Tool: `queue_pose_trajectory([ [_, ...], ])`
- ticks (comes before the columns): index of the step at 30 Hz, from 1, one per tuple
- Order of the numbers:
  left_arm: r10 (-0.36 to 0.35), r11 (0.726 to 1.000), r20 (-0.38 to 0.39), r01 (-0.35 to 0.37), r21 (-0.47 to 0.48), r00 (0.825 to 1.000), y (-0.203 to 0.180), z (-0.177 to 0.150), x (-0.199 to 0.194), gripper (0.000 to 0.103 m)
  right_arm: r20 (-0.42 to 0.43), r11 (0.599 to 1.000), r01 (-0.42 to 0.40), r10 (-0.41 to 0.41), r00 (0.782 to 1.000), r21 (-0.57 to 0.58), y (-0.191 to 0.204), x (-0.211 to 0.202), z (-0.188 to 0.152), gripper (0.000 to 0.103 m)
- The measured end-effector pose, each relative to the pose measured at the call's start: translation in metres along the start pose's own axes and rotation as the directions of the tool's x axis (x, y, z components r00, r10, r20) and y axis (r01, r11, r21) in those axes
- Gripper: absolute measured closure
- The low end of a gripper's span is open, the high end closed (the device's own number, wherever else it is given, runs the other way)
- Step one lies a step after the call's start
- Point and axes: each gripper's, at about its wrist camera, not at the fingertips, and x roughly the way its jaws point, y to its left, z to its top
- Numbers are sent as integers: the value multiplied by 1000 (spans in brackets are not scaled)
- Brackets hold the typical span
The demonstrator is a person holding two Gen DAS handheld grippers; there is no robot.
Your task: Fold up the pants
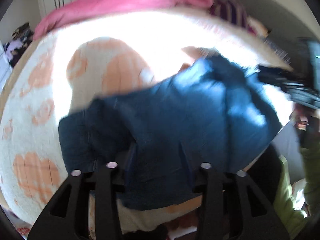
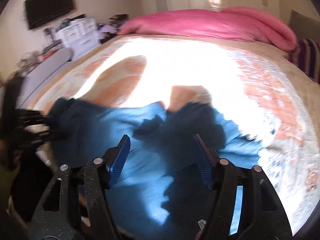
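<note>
Blue pants (image 1: 180,120) lie bunched on a bed with a white and peach cover (image 1: 36,120); both views are motion-blurred. In the left wrist view the cloth drapes over my left gripper (image 1: 158,166), hiding the fingertips, so its state is unclear. The right gripper (image 1: 296,84) shows at the pants' far right edge. In the right wrist view my right gripper (image 2: 162,140) is open, its blue pads (image 2: 120,160) wide apart just above the pants (image 2: 140,170). The left gripper (image 2: 34,124) is at the pants' left edge.
A pink duvet (image 2: 210,24) lies along the far side of the bed. A striped pillow (image 2: 310,58) is at the right. A white dresser (image 2: 80,34), a wall TV (image 2: 50,6) and a grey ironing board (image 2: 46,68) stand left of the bed.
</note>
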Motion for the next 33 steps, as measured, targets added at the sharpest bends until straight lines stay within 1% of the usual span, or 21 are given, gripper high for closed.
queue_pose_trajectory([
  [2,-57,998,34,57,6,998,-12,12,-8,44,-14,998,38,-37,999,40,-22,10,15,42],
  [5,-115,992,7,114,51,993,-36,25,4,44,-54,991,92,-87,995,92,-48,34,41,41],
  [7,-193,979,-17,194,61,981,-51,30,19,44,-82,988,118,-110,991,97,-55,54,55,41],
  [8,-235,970,-37,236,56,971,-57,30,29,44,-101,987,133,-124,987,94,-57,64,62,41],
  [11,-310,949,-80,313,26,947,-65,23,57,46,-158,986,159,-148,976,57,-53,96,77,41],
  [13,-348,937,-115,349,-4,931,-66,15,73,47,-199,984,173,-162,967,36,-48,118,84,41],
  [14,-357,933,-120,359,-8,926,-68,11,75,49,-213,983,180,-169,962,31,-46,128,85,41],
  [16,-354,933,-115,359,18,928,-73,9,76,49,-234,981,192,-183,955,16,-43,145,89,41],
  [17,-368,928,-108,372,20,923,-72,9,75,49,-246,980,199,-191,950,7,-41,152,91,41],
  [18,-389,920,-105,392,7,915,-71,10,75,49,-262,979,205,-198,945,-1,-40,160,91,41],
  [19,-397,917,-106,399,-3,912,-73,10,75,49,-284,978,211,-205,937,-11,-40,167,90,44],
  [20,-401,915,-105,403,-4,910,-73,10,75,49,-305,975,220,-216,928,-19,-41,173,88,51],
  [21,-403,914,-103,405,0,909,-73,9,74,49,-313,973,229,-225,923,-24,-44,177,86,70],
  [22,-405,914,-103,407,1,909,-73,8,73,49,-304,974,227,-222,927,-21,-47,174,84,81],
  [23,-406,913,-98,409,3,908,-74,8,71,49,-292,976,219,-212,933,-9,-50,169,83,87],
  [24,-408,912,-90,410,7,909,-74,8,69,49,-271,979,202,-189,944,20,-55,157,82,98],
  [26,-407,913,-88,409,7,909,-73,11,71,48,-219,981,185,-168,961,59,-63,132,80,98],
  [27,-407,912,-86,410,8,909,-73,12,72,47,-186,981,185,-171,968,64,-66,116,78,98],
  [29,-403,914,-82,406,14,911,-73,12,71,47,-127,980,180,-169,977,84,-73,84,70,98],
  [31,-404,913,-78,407,28,911,-76,13,70,46,-75,977,164,-155,985,136,-84,52,60,98],
  [33,-392,916,-70,396,57,917,-82,13,69,45,-25,971,144,-142,990,192,-94,18,47,98],
])
